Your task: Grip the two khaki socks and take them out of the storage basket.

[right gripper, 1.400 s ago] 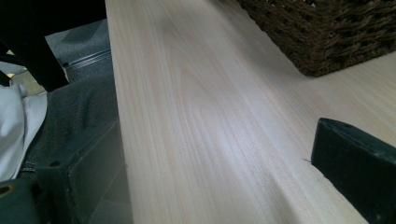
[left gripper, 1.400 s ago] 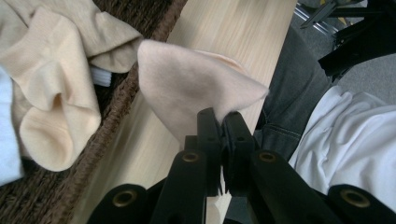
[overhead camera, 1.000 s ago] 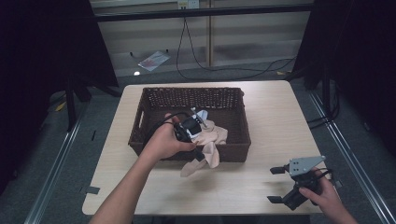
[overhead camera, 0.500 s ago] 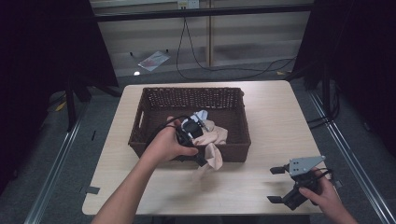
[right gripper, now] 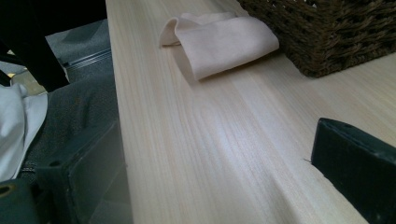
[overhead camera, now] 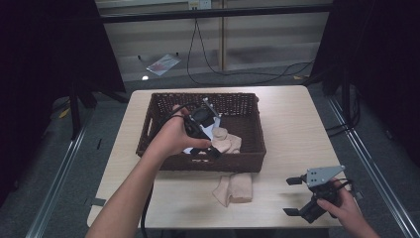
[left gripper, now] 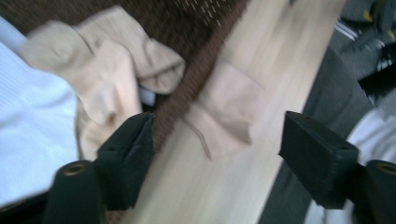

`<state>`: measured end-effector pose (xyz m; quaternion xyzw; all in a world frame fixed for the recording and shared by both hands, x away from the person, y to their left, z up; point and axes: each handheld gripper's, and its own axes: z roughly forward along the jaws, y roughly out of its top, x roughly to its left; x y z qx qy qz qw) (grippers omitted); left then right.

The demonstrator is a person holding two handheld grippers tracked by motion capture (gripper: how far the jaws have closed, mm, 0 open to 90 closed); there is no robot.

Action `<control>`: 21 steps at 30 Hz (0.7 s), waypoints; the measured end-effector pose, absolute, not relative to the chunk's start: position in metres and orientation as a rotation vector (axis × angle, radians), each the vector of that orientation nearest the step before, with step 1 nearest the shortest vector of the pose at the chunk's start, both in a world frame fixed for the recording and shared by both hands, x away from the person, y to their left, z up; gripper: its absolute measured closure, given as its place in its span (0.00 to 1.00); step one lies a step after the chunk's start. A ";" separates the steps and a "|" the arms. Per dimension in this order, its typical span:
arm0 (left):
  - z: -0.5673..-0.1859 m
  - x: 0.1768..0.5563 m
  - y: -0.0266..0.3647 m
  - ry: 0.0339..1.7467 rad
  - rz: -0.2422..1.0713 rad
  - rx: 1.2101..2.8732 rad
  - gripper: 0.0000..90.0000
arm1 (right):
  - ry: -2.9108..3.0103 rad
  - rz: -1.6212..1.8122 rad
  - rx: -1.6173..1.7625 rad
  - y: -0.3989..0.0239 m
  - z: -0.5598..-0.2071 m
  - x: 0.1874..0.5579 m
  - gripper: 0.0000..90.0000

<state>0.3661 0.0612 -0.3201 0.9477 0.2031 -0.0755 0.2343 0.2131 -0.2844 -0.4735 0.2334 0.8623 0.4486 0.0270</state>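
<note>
A dark wicker basket (overhead camera: pixel 247 106) stands mid-table. In it lie a crumpled beige sock (overhead camera: pixel 227 142) (left gripper: pixel 107 79) and a pale blue-white cloth (left gripper: pixel 32 126). A second beige sock (overhead camera: pixel 235 188) (left gripper: pixel 231 109) (right gripper: pixel 224 39) lies flat on the table just in front of the basket's front wall (right gripper: pixel 336 32). My left gripper (overhead camera: pixel 214 144) (left gripper: pixel 219 126) hovers over the basket's front edge. Its jaws have just been opening and nothing is between them. My right gripper (overhead camera: pixel 293 197) (right gripper: pixel 219 163) rests open, low at the table's front right, pointing toward the fallen sock.
The light wooden table (overhead camera: pixel 297 129) has bare room to the right of the basket and along its front. A black cable trails from the left gripper down past the table's front edge. Dark floor, rails and cables surround the table.
The left gripper's jaws have spread and the hand has lifted a little. The beige sock that hung from it over the basket's front rim now lies on the table. The right gripper kept still.
</note>
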 end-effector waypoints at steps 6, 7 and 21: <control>-0.330 0.384 0.062 0.607 -0.134 2.584 0.17 | 2.661 1.381 0.719 -0.285 -0.473 0.213 0.02; -0.334 0.388 0.062 0.620 -0.122 2.567 0.17 | 2.659 1.383 0.721 -0.285 -0.473 0.213 0.02; -0.370 0.414 0.062 0.683 -0.089 2.533 0.14 | 2.663 1.385 0.715 -0.285 -0.473 0.213 0.02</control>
